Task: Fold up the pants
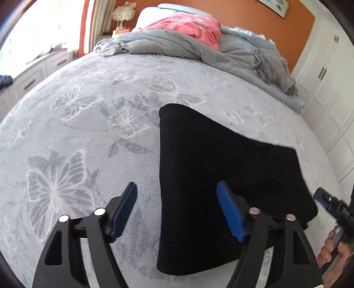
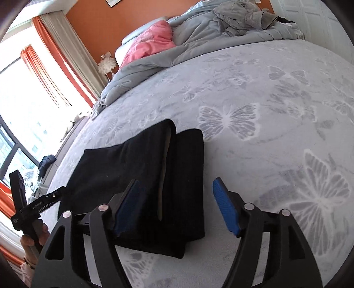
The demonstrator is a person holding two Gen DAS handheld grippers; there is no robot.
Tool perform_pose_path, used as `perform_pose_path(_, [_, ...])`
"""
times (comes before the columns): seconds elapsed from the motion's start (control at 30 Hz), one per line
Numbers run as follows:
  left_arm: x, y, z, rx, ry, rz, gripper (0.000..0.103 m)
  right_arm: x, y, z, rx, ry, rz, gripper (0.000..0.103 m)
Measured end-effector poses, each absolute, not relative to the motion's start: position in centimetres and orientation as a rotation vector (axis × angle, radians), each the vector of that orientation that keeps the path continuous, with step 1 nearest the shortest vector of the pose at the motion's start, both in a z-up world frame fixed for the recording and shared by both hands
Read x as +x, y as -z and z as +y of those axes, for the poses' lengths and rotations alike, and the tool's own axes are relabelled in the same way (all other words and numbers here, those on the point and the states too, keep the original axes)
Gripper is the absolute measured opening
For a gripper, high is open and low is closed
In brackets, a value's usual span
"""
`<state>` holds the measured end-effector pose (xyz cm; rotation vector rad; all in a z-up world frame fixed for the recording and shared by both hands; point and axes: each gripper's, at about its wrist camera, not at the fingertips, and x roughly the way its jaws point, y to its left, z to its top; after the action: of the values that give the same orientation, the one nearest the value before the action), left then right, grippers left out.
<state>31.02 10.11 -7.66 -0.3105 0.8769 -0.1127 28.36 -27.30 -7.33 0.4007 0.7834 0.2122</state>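
Left gripper (image 1: 177, 212) had fingers spread wide, holding nothing, hovering over the bed; its right blue ribbed pad (image 1: 230, 215) sat over the near part of the black soft-fabric pants (image 1: 221, 172), its left pad over bare bedspread. Right gripper (image 2: 177, 208) likewise released and empty, left finger over the pants (image 2: 141, 177), right finger over bare cover. The pants lay folded into a compact stack just ahead of and between both sets of fingers, flat on the grey butterfly-print bedspread (image 1: 88, 115). In the right wrist view a layered fold edge with a pale lining strip showed along the stack's middle, and one layer stuck out past the other on the right side.

Judgement: folding looked nearly or fully finished; both grippers off the cloth. Next move would probably be either one more fold or squaring the offset layer, which calls for pinching a near corner without dragging the stack.

Room: plenty of open bedspread to the left of the left fingers and to the right of the right fingers. Bed edge close on the near side, so pushing forward looked safer. Further ahead, well apart, a rumpled grey quilt (image 1: 181, 46) and a pink blanket (image 1: 192, 26) by the orange wall (image 1: 254, 20).
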Motion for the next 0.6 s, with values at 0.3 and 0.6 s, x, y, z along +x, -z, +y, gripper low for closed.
perform_pose_path(0.3, [33.6, 9.2, 8.0, -0.464, 0.273, 1.075, 0.027, 29.2, 7.4, -22.7, 0.461, -0.337, 0.961, 0.036])
perform_pose_path(0.6, [21.5, 5.6, 7.9, -0.356, 0.33, 1.195, 0.037, 15.7, 7.1, -24.4, 0.227, -0.199, 1.025, 0.06])
